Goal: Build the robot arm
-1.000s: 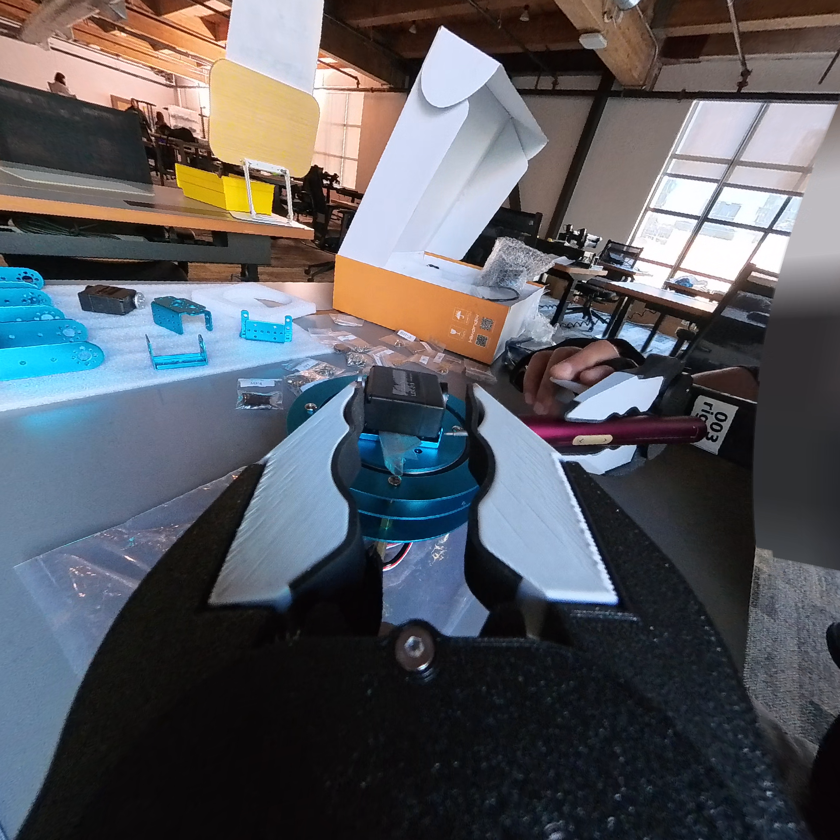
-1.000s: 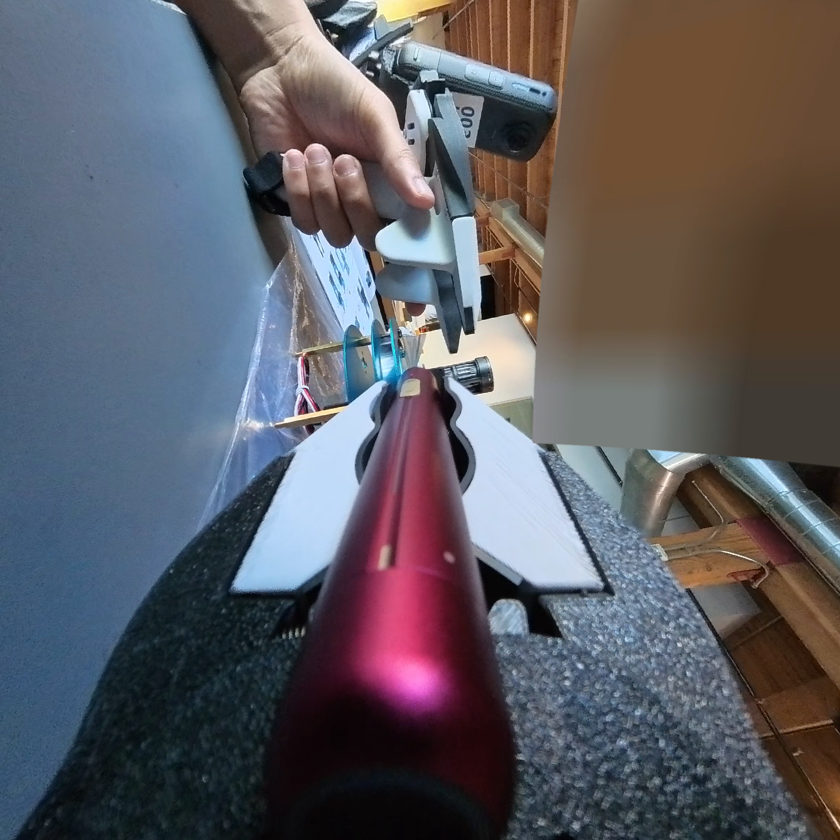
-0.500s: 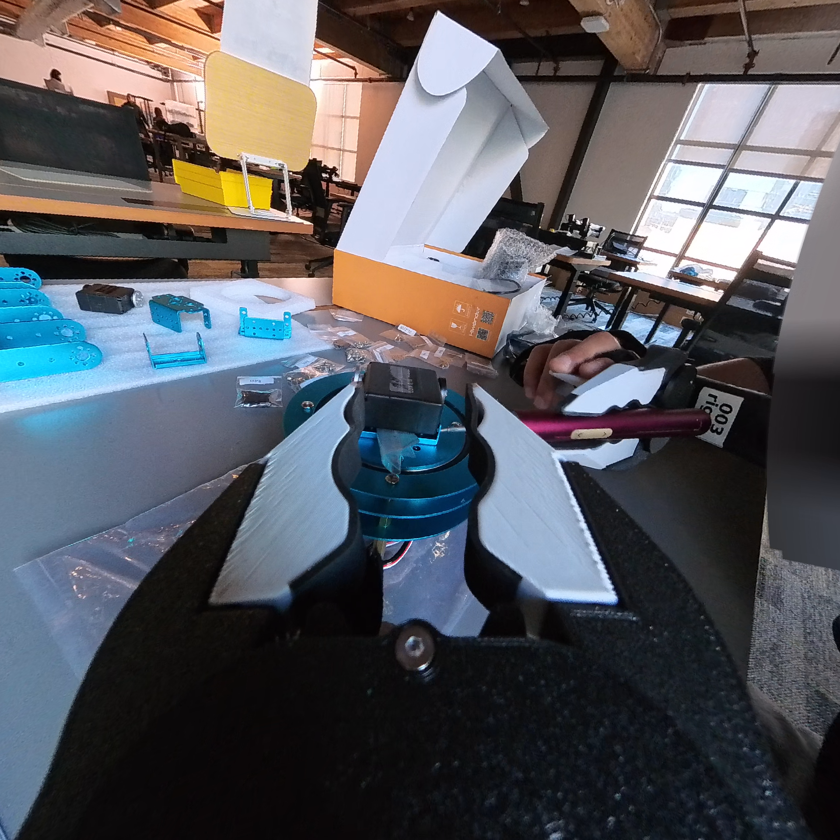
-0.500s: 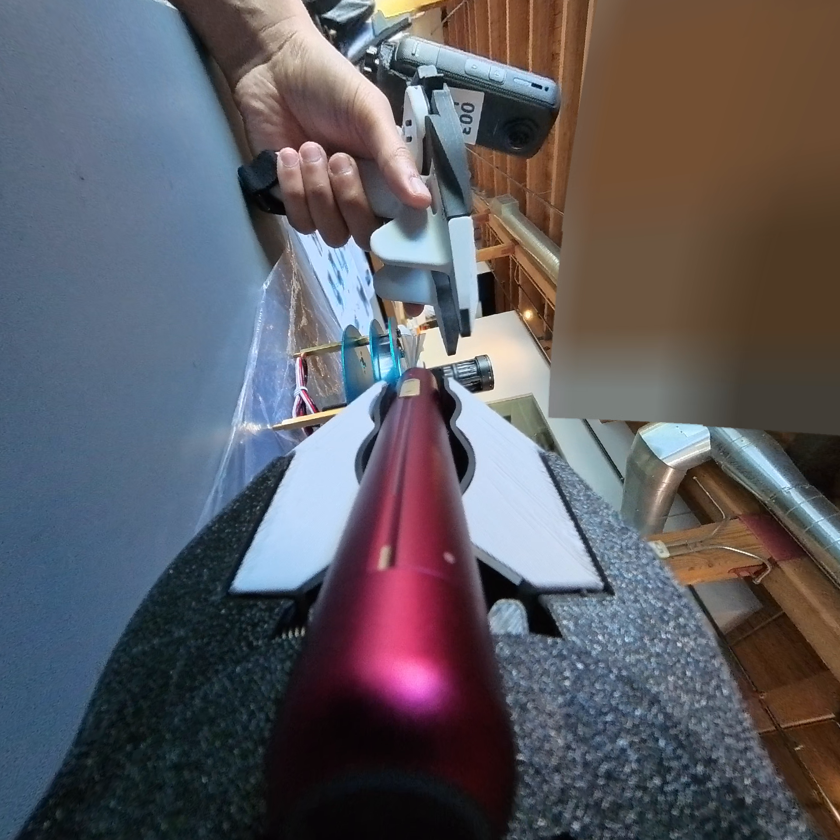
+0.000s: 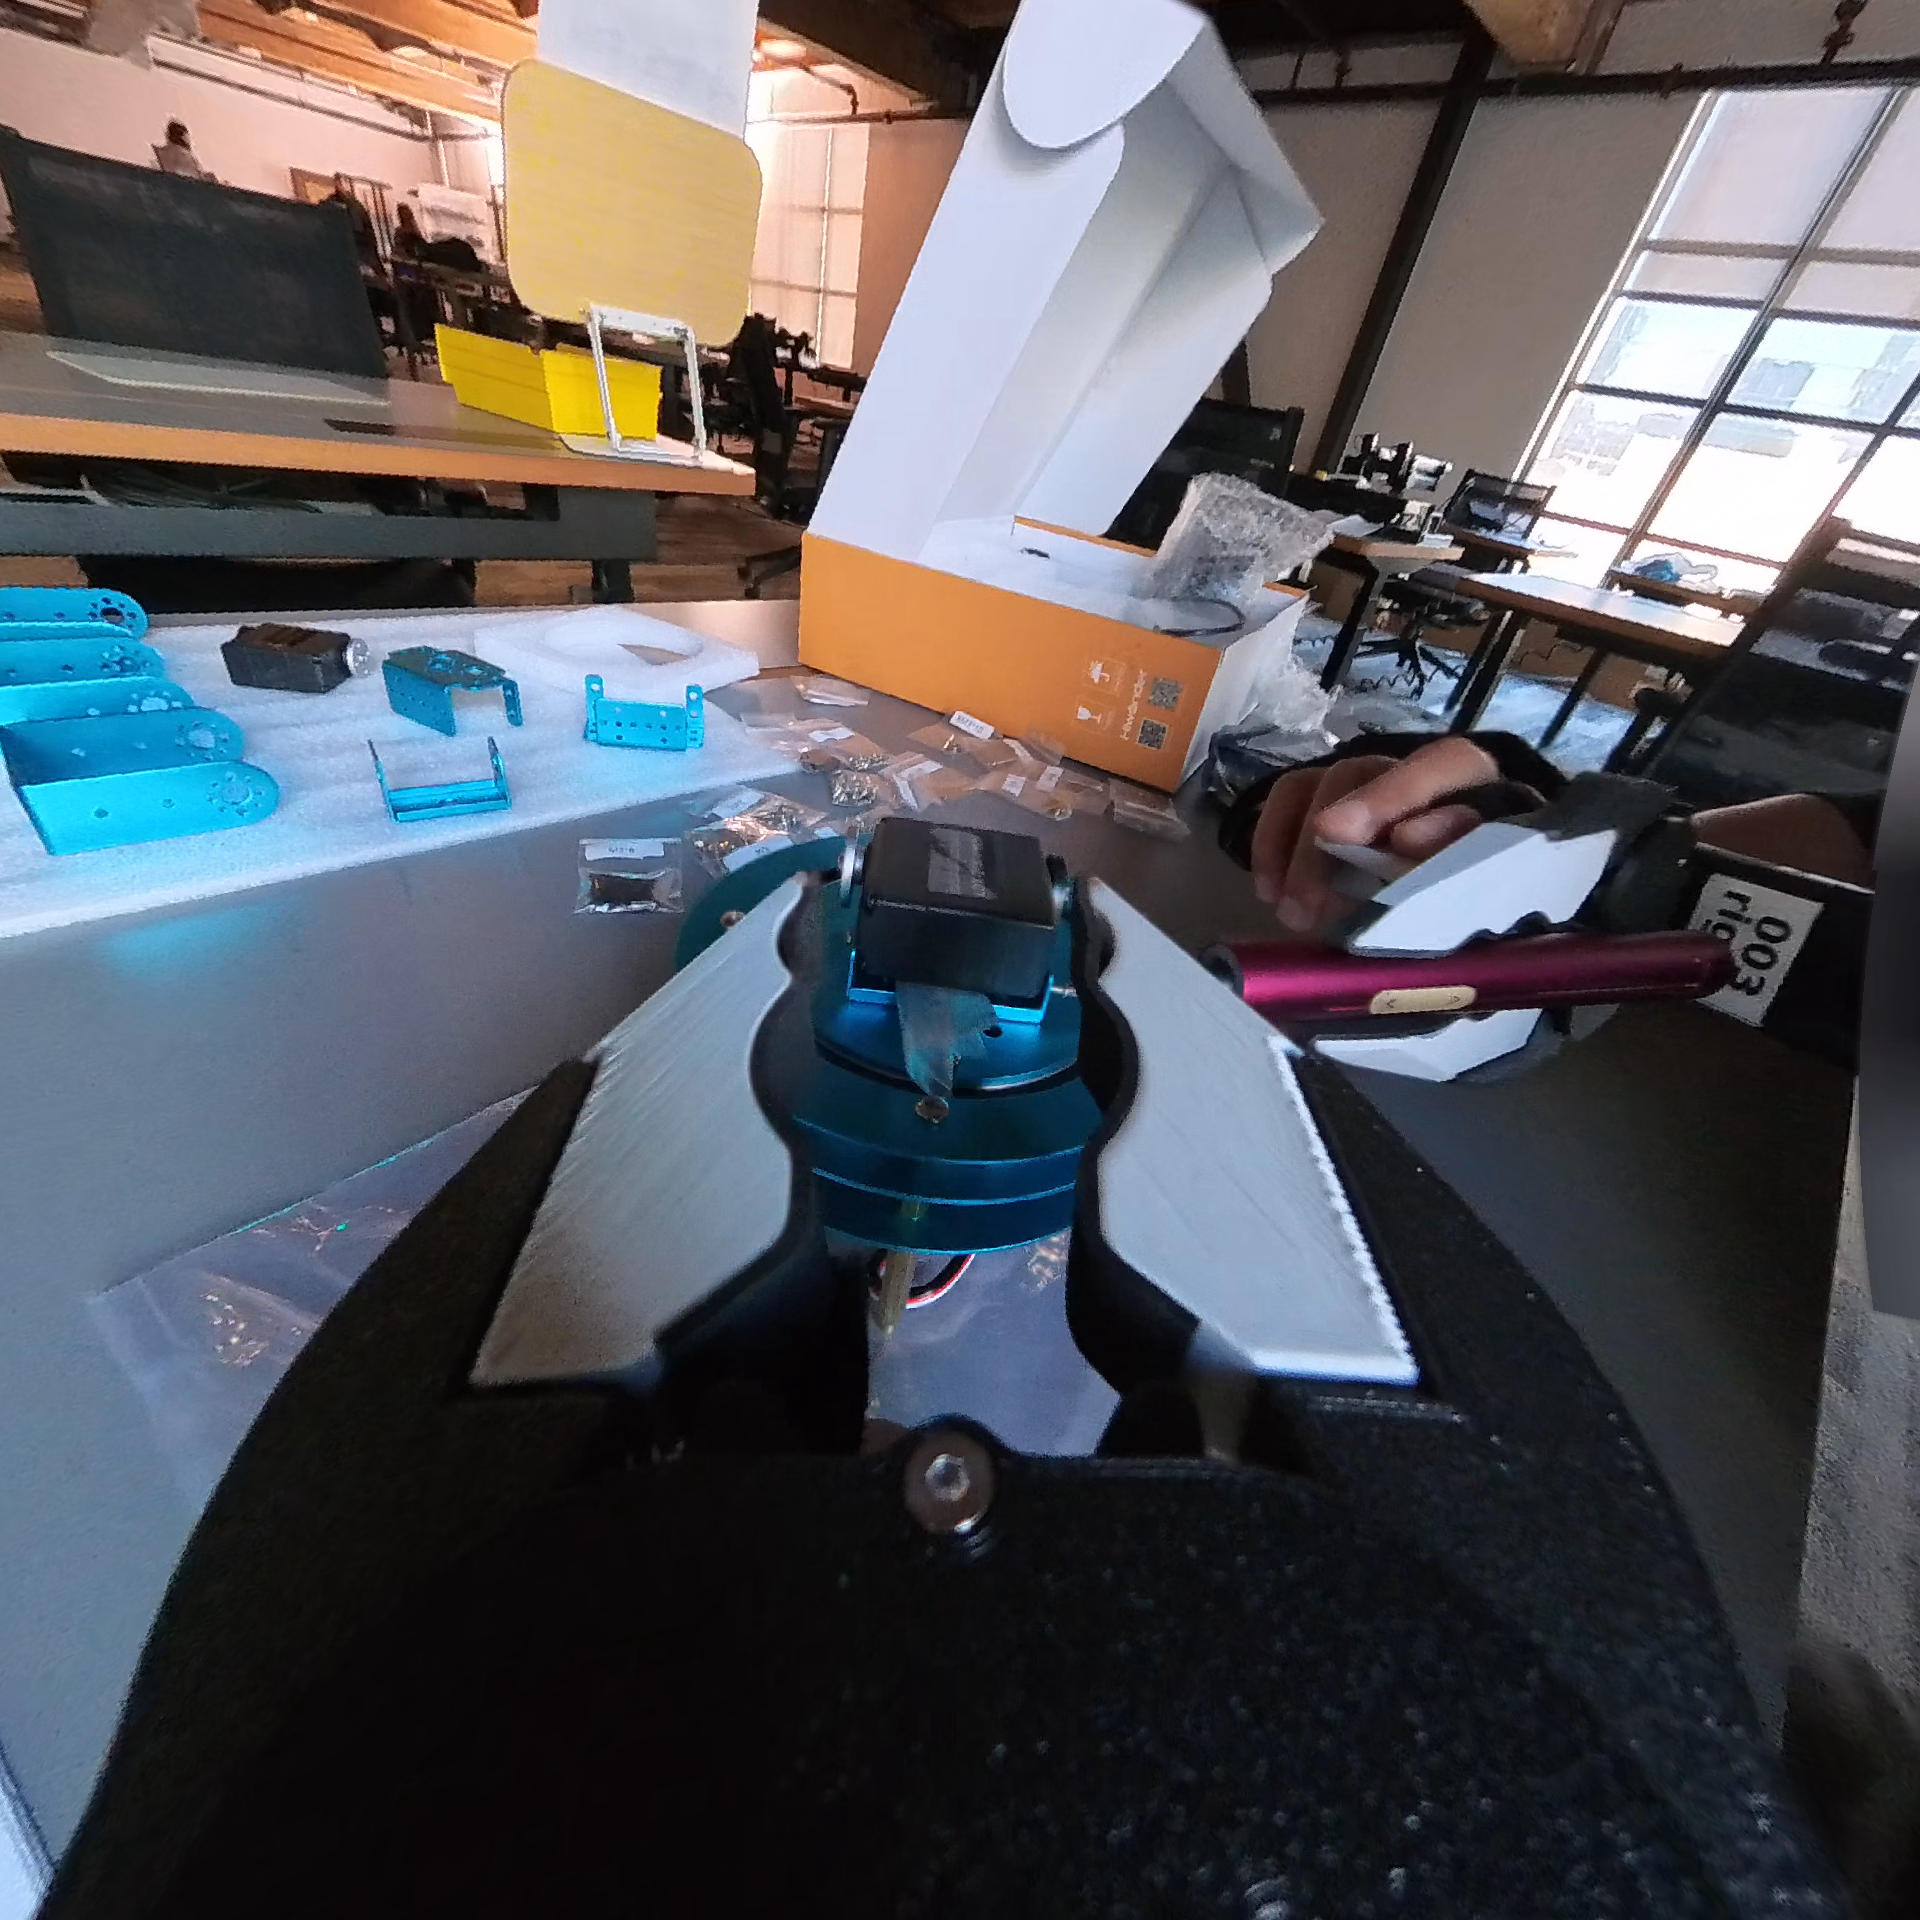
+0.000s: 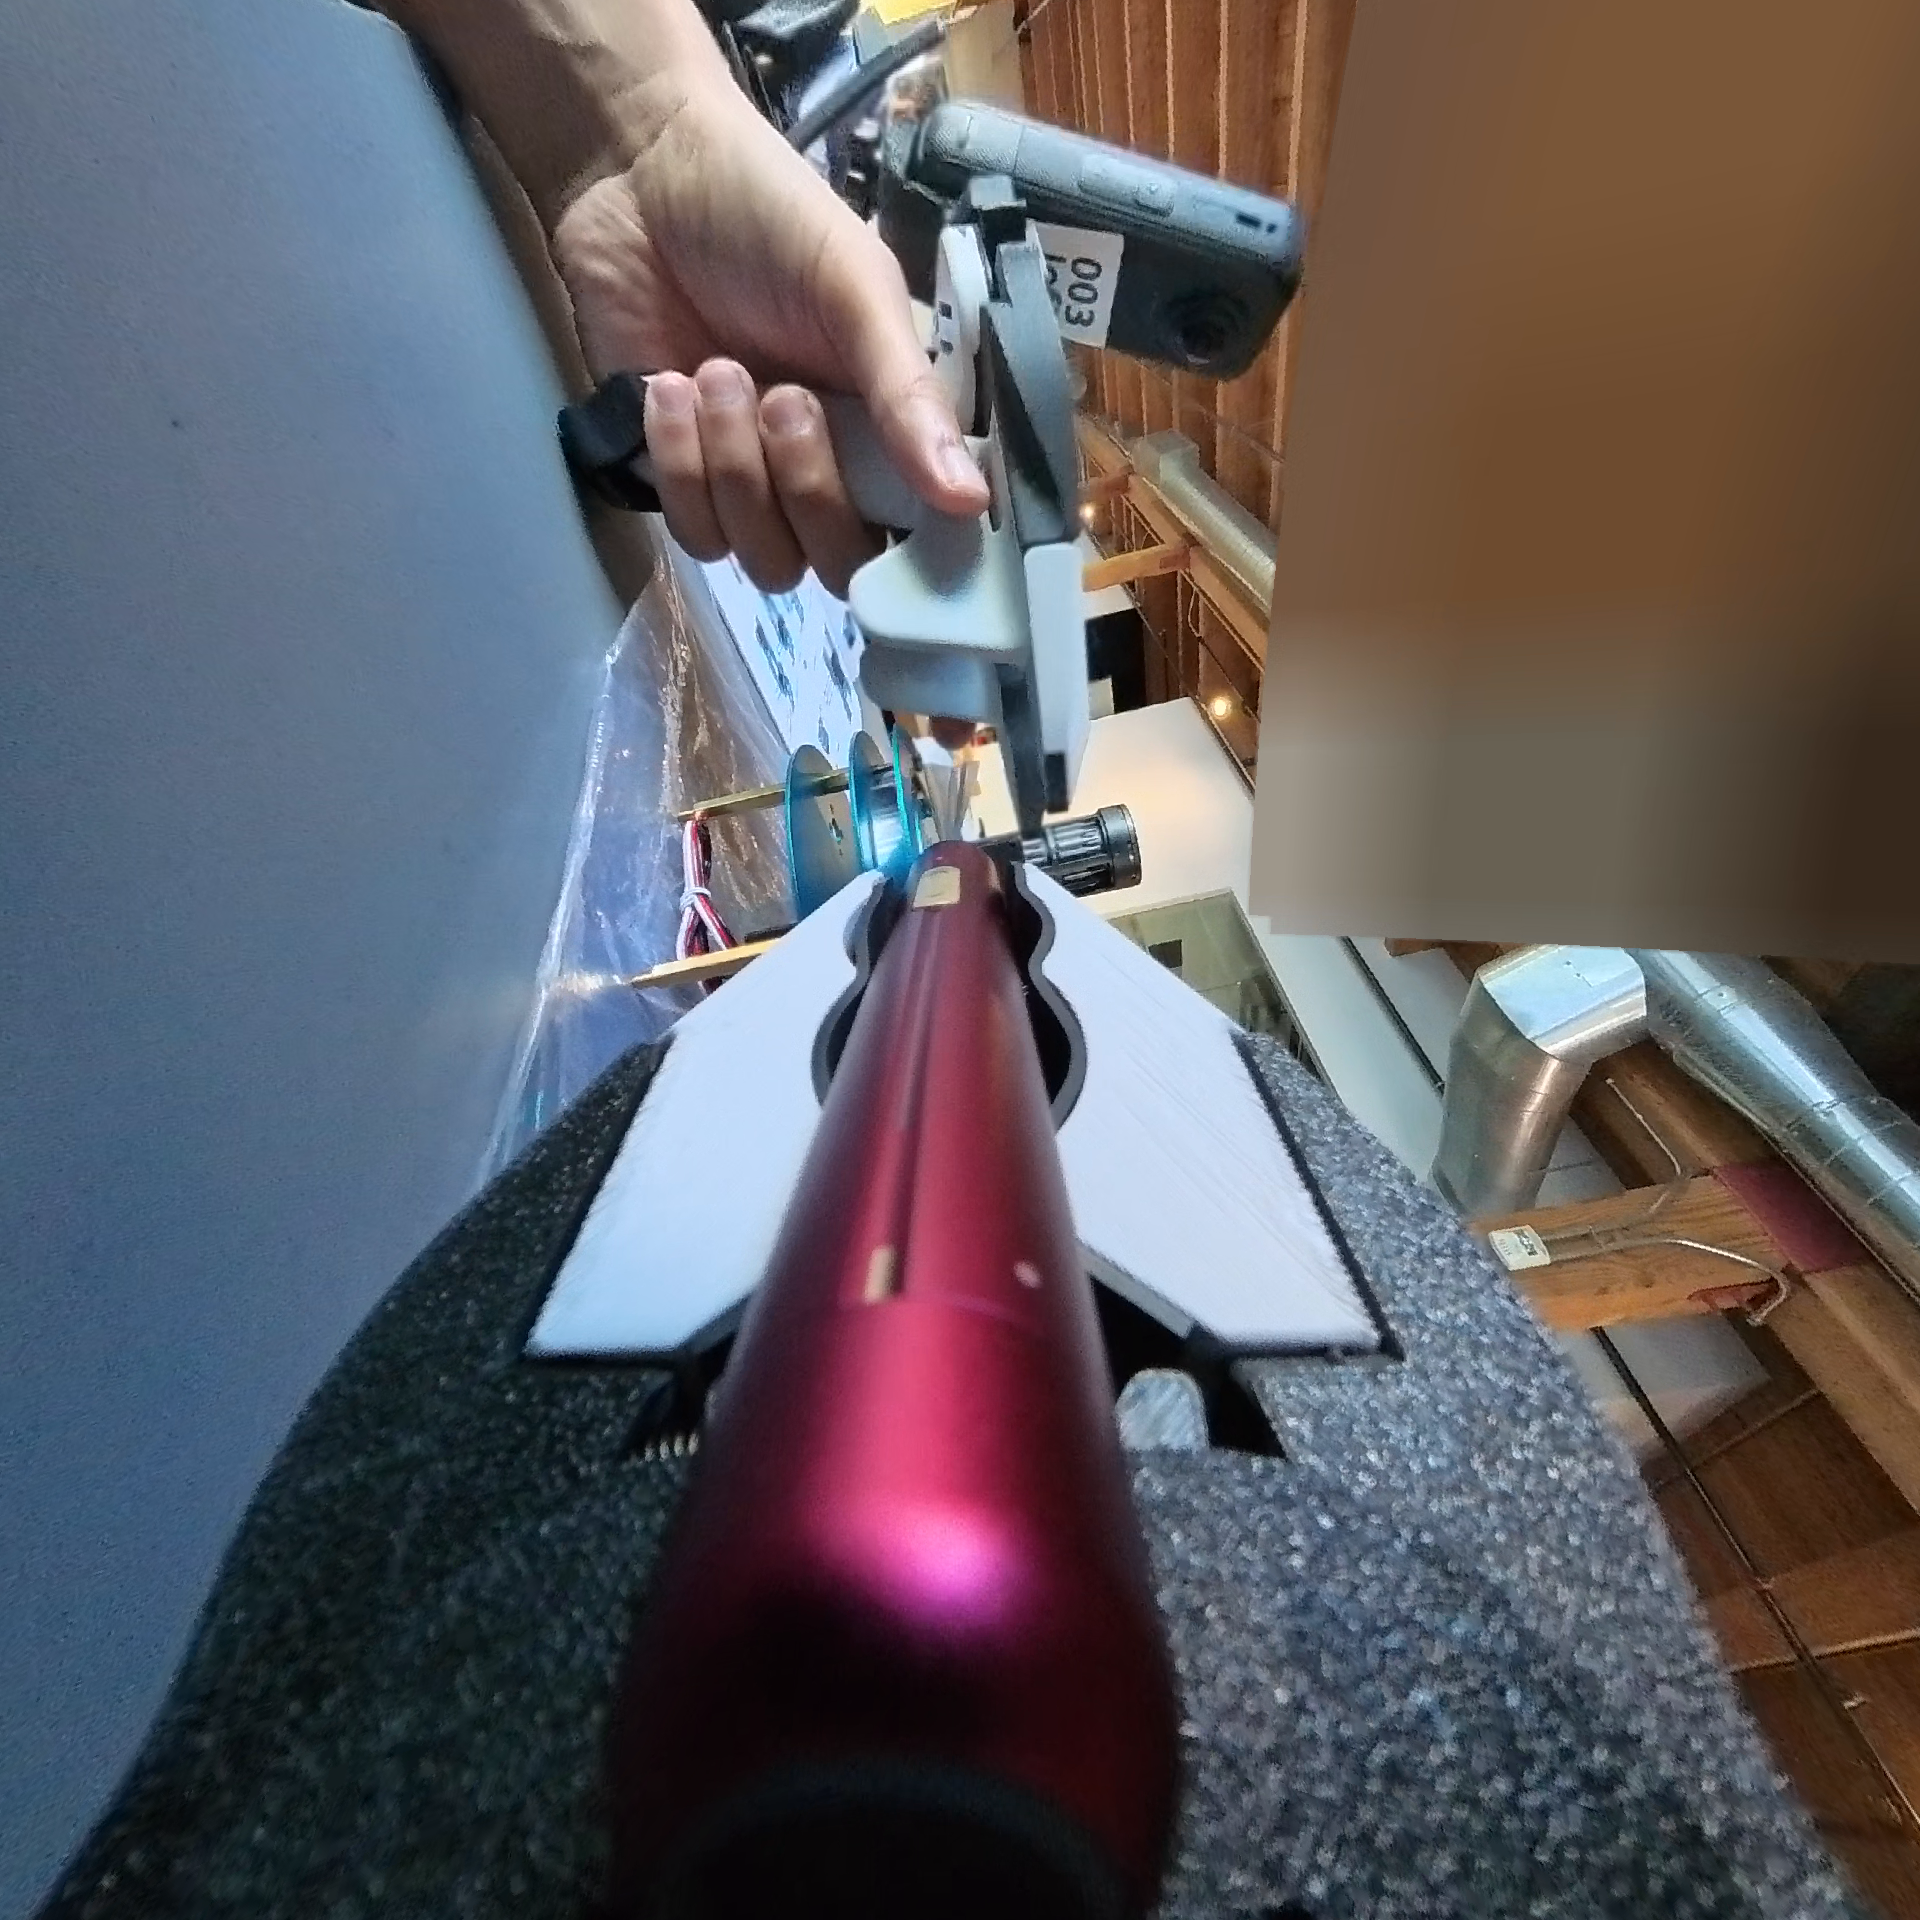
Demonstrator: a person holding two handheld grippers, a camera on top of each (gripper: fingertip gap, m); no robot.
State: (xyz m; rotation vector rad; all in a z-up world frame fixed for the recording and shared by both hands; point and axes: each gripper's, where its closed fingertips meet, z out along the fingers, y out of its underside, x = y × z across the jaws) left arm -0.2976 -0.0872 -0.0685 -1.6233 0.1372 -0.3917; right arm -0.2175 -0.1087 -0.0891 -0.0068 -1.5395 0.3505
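**Blue round base with the black motor, pinched on the grey table**

We've got the left gripper with its jaws closed in on a blue round base – stacked metal discs with a black motor block sitting on top. The base stands on a clear plastic bag spread over the grey table, red and white wires poking out underneath.

Over on our right, the right gripper has its jaws clamped on a dark red pen-shaped screwdriver, held level with its tip pointing at the motor block, just beside the left gripper's right finger. From the right wrist view the screwdriver runs straight out between the fingers toward the blue discs – we can't tell if the tip actually touches anything. A hand grips the left gripper's handle in that view.

Further out: little bags of screws scattered on the table, a white foam sheet carrying blue metal brackets and another black motor, then an open orange-and-white box behind them.
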